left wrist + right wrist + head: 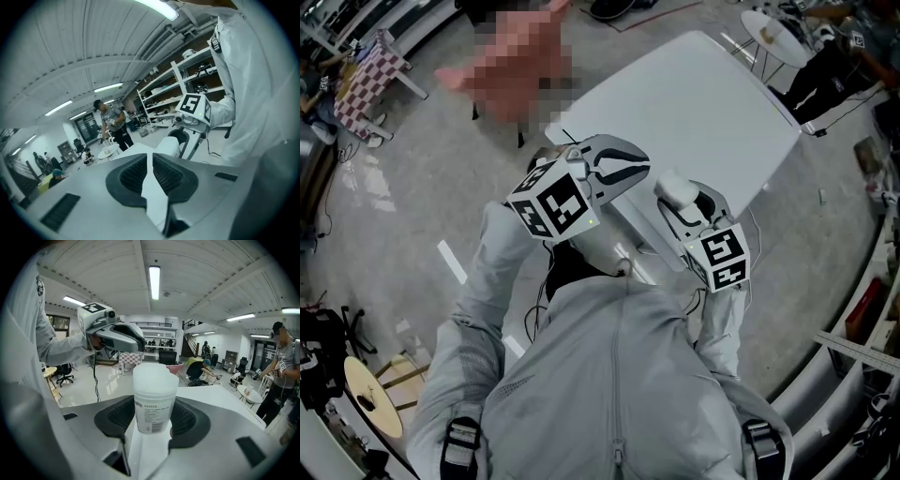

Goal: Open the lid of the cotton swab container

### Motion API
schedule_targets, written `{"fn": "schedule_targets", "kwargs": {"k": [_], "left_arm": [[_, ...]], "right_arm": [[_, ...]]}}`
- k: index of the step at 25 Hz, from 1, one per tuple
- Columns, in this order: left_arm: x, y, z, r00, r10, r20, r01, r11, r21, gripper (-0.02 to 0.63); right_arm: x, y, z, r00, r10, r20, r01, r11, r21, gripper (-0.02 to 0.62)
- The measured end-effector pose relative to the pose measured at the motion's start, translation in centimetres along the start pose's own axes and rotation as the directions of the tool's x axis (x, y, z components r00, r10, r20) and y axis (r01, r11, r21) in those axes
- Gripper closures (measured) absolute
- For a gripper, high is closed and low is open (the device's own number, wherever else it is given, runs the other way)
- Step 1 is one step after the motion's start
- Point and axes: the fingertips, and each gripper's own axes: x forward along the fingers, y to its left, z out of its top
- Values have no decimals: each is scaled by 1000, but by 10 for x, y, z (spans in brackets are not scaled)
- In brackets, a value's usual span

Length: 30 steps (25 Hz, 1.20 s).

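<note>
**Container clamped in the right gripper, lid on**

The right gripper point(152, 402) has its jaws closed on the cotton swab container point(152, 411). The dark ribbed pads press on both sides of its lower half. The container stands upright, white and translucent, with a printed label facing the camera, and its lid point(154, 377) sits on top.

The left gripper point(151, 158) holds nothing. Its jaws are drawn together, with only a thin slit between the pads. From the head view it hangs just left of the right gripper and apart from it, not touching the container.

Both grippers are held out in front of the person's grey jacket point(609, 375), over the near end of a white table point(703, 103) — its top is bare beyond them.

Further off is a workshop floor. A person point(281, 371) stands by a small round table point(247, 393) at the right, others sit low near the middle, and open shelves point(185, 77) line a wall — their contents are too small to tell.
</note>
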Motion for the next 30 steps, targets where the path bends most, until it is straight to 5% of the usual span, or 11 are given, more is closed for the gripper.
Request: {"fn": "schedule_targets", "kwargs": {"k": [4,9,17,23,30], "left_arm": [[6,-20,7,982,-151,-112,168,970,173,511],[14,-44,7,909,-322,-265,394,873,288,429],[36,-61,-6,838,-389,-384,517,792,325,377],[57,-57,-24,817,-354,-455,525,782,335,373],[64,-71,-42,771,-380,-511,585,740,333,385]], "right_arm": [[2,8,-1,1000,-12,-13,12,999,-35,348],[4,11,-3,999,-28,-28,26,998,-61,350],[9,17,-13,999,-16,-29,13,996,-89,353],[8,12,-24,1000,15,3,-15,996,-86,354],[15,21,-26,998,51,40,-48,995,-90,357]]}}
